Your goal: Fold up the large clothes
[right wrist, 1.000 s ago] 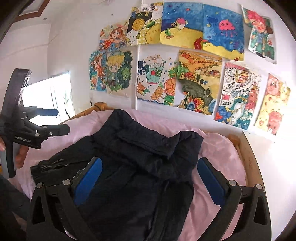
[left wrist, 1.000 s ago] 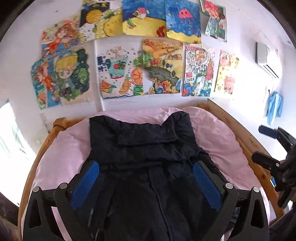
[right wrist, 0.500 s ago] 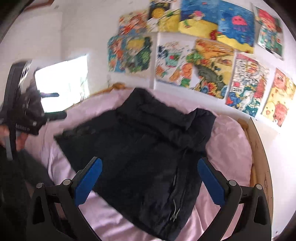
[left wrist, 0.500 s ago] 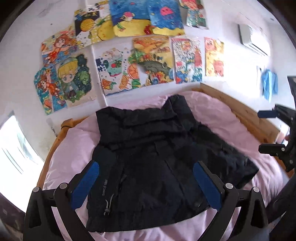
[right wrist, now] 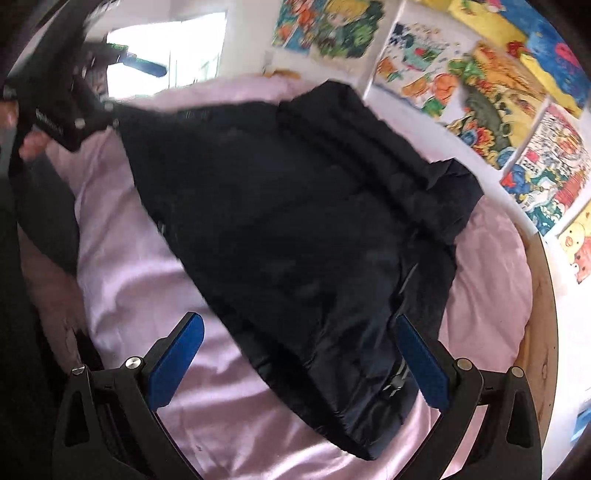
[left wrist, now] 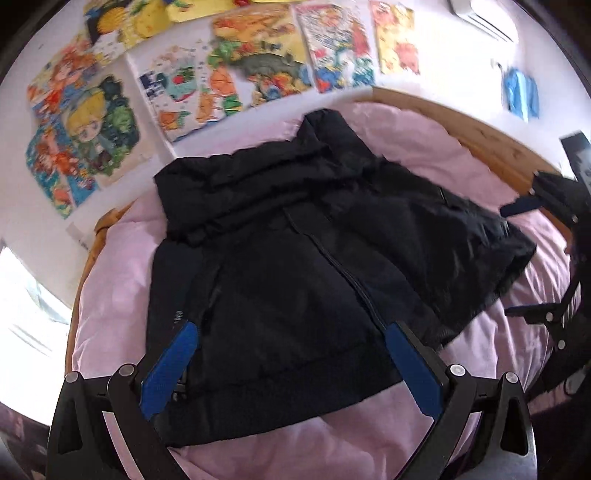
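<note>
A dark navy padded jacket (left wrist: 295,258) lies spread flat on a pink bed sheet (left wrist: 114,280), collar toward the wall, zipper up the middle; it also shows in the right wrist view (right wrist: 295,221). My left gripper (left wrist: 291,354) is open and empty, held above the jacket's hem. My right gripper (right wrist: 299,350) is open and empty, held above the jacket's lower right corner. The right gripper also shows at the right edge of the left wrist view (left wrist: 554,236). The left gripper shows at top left of the right wrist view (right wrist: 74,103).
A wooden bed frame (left wrist: 480,136) edges the sheet on the right (right wrist: 539,325). Colourful drawings (left wrist: 258,62) cover the white wall behind the bed. A bright window (right wrist: 166,44) is on the left. An air conditioner (left wrist: 484,18) hangs high on the right.
Both grippers have pulled back and risen from the jacket. The jacket now lies spread out in full, with its whole hem and the pink sheet below it in view.
</note>
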Tool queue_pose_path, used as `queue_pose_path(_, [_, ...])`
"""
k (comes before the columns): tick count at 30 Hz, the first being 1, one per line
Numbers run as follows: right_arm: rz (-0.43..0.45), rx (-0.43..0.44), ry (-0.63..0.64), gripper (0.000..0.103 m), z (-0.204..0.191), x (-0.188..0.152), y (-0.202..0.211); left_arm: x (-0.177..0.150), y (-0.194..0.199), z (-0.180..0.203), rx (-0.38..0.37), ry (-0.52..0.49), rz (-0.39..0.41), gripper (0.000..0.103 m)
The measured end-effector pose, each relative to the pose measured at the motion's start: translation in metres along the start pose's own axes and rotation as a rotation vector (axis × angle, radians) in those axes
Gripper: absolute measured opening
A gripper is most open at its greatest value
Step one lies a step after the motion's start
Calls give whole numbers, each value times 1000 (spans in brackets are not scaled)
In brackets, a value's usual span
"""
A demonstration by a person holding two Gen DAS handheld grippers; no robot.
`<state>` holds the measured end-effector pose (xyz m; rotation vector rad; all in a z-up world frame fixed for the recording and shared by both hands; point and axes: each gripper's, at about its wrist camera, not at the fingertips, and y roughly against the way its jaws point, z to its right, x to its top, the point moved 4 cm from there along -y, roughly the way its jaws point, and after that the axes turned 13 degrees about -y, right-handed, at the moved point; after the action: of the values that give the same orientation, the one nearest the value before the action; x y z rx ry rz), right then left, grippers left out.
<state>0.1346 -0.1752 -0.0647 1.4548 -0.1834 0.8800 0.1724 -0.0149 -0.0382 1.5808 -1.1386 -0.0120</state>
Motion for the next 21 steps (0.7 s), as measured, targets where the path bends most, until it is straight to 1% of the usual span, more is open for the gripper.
queue_pose_path(2, [-20, -5, 27, 101, -7, -4, -6, -2, -2, 10, 3, -49, -3, 103])
queue_pose_path(5, [-43, -36, 57, 101, -15, -10, -15, -6, -5, 18, -5, -91, -11, 103])
queue_pose_path(9, [-79, -105, 81, 101, -16, -17, -30, -12, -7, 21, -25, -102, -27, 103])
queue_pose_path(12, [-86, -153, 105, 101, -15, -24, -36, -15, -9, 20, -40, -96, -33, 103])
queue_pose_path(14, [-77, -185, 132, 101, -15, -25, -40, -16, -10, 19, -48, -90, -36, 103])
queue_pose_path(19, [-25, -293, 246, 101, -27, -27, -38, -20, -13, 13, -56, -75, -46, 103])
queue_pose_path(21, [8, -355, 294, 101, -32, -26, -32, -20, -13, 12, -64, -69, -44, 103])
